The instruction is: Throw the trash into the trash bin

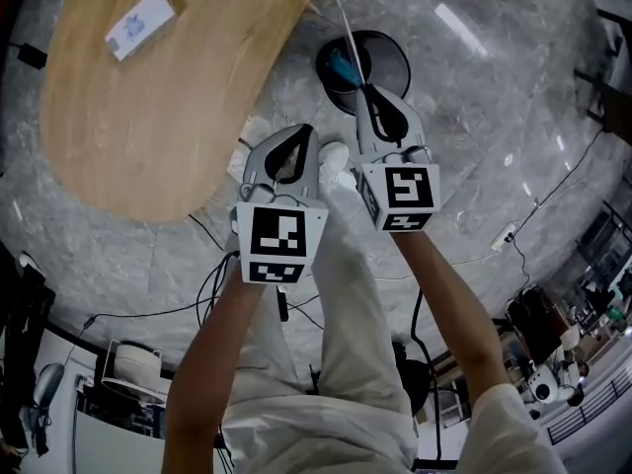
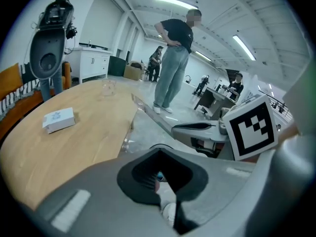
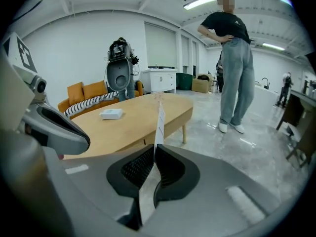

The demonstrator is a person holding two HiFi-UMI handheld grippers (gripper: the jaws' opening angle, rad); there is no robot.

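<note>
1. Grey floor (image 1: 474,117) beside the bench's (image 1: 148,117) edge holds the bin (image 1: 400,62); my right tongs (image 1: 366,89) pinch a wrapper strip (image 1: 346,23) by its rim.
2. Left tongs (image 1: 307,129): pressed together, empty.
3. I'd centre the strip over the bin before letting go.

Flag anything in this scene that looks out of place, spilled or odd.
Nothing is spilled or broken. The one stray thing is the thin clear strip, pinched in the shut right gripper and sticking far out past its tips. It hangs near the trash bin and is not yet inside.
</note>
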